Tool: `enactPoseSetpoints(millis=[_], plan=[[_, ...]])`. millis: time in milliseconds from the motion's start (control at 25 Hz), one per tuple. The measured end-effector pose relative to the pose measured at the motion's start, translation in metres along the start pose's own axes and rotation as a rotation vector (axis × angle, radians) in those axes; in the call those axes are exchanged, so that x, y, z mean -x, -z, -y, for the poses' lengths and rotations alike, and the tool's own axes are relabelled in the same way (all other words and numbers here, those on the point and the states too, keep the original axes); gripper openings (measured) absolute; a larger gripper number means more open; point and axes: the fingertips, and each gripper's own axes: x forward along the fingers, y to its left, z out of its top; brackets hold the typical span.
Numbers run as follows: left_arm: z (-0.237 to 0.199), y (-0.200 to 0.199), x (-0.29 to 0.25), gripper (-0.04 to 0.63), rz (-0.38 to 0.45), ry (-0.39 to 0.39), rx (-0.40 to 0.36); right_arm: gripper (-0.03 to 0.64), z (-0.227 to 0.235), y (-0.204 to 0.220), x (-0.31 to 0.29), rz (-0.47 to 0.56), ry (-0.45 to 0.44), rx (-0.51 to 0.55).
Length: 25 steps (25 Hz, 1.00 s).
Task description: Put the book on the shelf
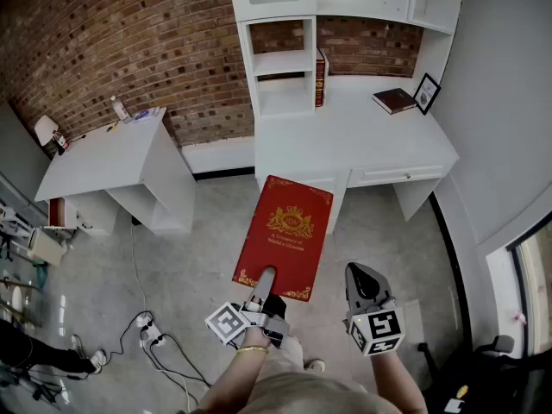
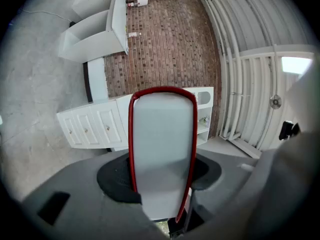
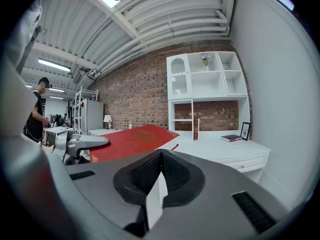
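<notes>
The left gripper point(image 1: 265, 283) clamps its fingers point(image 1: 267, 275) on the near edge of a large red book point(image 1: 287, 231); the right gripper point(image 1: 363, 285), just beside it, has its fingers closed on nothing.

Just ahead of the left gripper point(image 1: 266, 279), the red book point(image 1: 286, 231) is hiding the lower jaw beneath its cover, and its gold title is showing too small to read. Along that gripper's own view the book is blocking the middle of the white desk point(image 2: 90, 126). Far beyond the right gripper point(image 1: 360, 272), the framed picture point(image 3: 244, 131) is appearing too small to make out.
</notes>
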Motion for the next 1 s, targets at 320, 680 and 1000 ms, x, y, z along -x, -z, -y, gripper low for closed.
enactPoseSetpoints(millis=[320, 680, 1000], plan=[[0.011, 0.068, 0.032, 0.236, -0.02, -0.023, -0.035, 0.006, -0.007, 0.018, 0.078, 0.028, 0.002, -0.012], [0.036, 0.079, 0.052, 0.236, -0.003, 0.012, -0.054, 0.006, -0.015, 0.015, 0.114, 0.062, -0.006, -0.014], [0.044, 0.087, 0.054, 0.236, 0.012, 0.023, -0.063, 0.006, -0.015, 0.012, 0.123, 0.082, -0.05, -0.031]])
